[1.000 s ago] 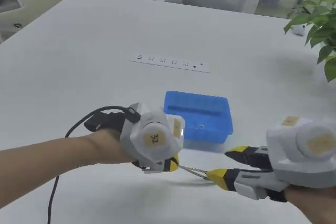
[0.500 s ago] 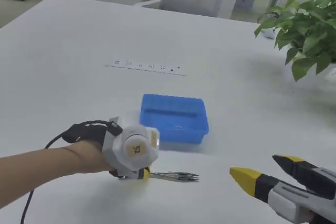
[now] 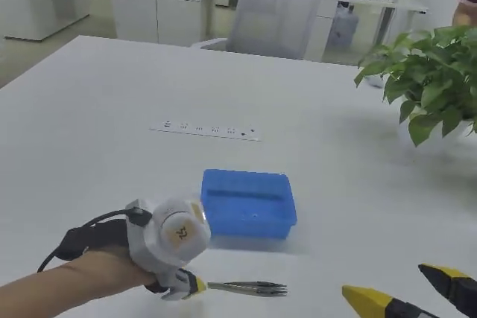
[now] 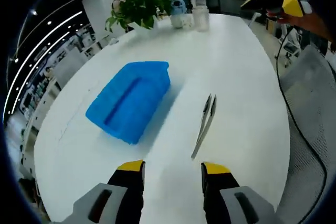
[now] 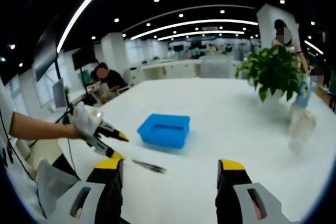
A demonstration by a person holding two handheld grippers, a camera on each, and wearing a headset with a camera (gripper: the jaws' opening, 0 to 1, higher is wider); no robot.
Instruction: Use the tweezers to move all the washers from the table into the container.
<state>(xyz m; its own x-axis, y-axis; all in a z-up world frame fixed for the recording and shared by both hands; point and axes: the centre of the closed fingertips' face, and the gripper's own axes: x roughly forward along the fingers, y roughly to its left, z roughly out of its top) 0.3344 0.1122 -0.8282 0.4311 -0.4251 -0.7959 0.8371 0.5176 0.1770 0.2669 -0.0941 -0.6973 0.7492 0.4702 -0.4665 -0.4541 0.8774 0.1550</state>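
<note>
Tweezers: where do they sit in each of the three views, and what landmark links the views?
Head view: tweezers bottom centre.
Left gripper view: tweezers right of centre, beyond the jaws.
Right gripper view: tweezers lower centre-left.
Shared landmark: blue container, beside them.

Item count, table [image 3: 89,94].
One tweezers [image 3: 250,287], one container [image 3: 250,225], one power strip [image 3: 205,130], one plant [image 3: 425,80], two grippers: left gripper [image 4: 173,167], right gripper [image 5: 170,163].

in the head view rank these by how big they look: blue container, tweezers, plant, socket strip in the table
1. plant, though the frame edge crops it
2. blue container
3. socket strip, long but very thin
4. tweezers, shorter and thinner, despite lying nearest the camera
</note>
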